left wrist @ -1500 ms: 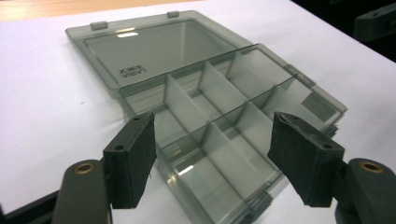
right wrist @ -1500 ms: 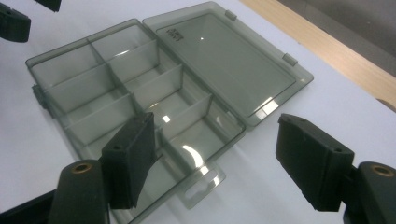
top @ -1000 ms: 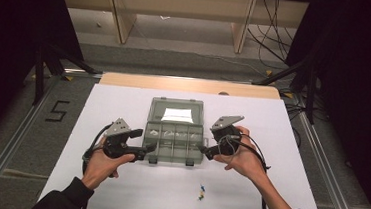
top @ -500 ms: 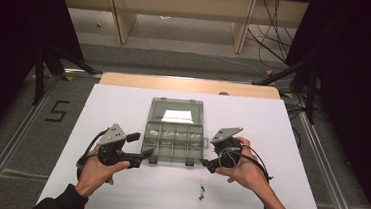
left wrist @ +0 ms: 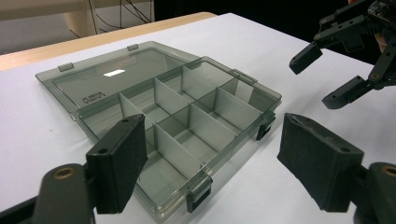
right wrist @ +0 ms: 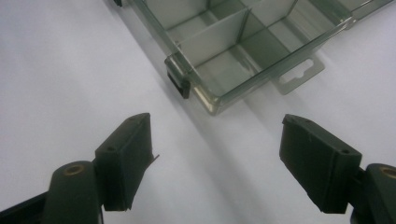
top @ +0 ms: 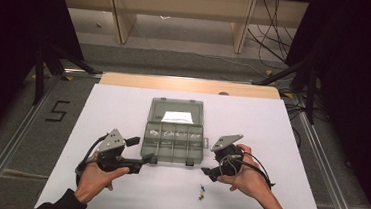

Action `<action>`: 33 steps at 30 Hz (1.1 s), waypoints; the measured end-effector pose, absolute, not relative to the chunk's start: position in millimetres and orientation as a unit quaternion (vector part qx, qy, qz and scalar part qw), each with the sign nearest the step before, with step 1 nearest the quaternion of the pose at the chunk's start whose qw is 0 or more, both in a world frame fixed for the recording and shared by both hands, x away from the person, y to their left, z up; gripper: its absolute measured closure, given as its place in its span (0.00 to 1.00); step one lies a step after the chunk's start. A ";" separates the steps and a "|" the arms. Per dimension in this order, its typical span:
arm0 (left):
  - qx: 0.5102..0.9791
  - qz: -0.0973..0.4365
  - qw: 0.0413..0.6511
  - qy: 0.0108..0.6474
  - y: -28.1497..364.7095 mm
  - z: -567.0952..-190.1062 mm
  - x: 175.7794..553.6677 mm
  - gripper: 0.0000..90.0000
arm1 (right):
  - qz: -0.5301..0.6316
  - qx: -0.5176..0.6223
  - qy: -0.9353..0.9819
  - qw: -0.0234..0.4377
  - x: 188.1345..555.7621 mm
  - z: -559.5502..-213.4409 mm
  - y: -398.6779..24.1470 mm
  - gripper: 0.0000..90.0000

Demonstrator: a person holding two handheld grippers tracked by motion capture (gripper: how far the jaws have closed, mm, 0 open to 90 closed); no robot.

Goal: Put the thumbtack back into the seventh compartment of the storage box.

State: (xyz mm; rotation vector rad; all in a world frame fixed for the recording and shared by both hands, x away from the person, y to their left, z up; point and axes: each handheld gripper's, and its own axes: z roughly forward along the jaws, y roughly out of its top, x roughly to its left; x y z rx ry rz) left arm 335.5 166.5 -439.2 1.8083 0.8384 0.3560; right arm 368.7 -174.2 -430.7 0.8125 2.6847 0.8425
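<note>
The box (top: 175, 131) is lying open in the middle of the worktop (top: 281, 142). I am drawing my left claw (top: 145, 158) and right claw (top: 205, 171) back from its near corners, both gaping and empty; the pins (top: 201, 192) probably come next.

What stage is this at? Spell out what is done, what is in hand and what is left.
Done: the organizer box lies open, lid flat on the table.
In hand: nothing. The left gripper and right gripper hover with jaws open off the box's near corners.
Left: the compartments in the gripper views look empty, and the small coloured pieces lie on the table before the box, probably to be sorted in.
</note>
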 end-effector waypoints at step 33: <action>0.754 0.161 0.540 0.337 166.6 -438.0 331.2 0.25 | 0.206 0.229 0.951 0.029 346.0 -453.9 -151.1 0.68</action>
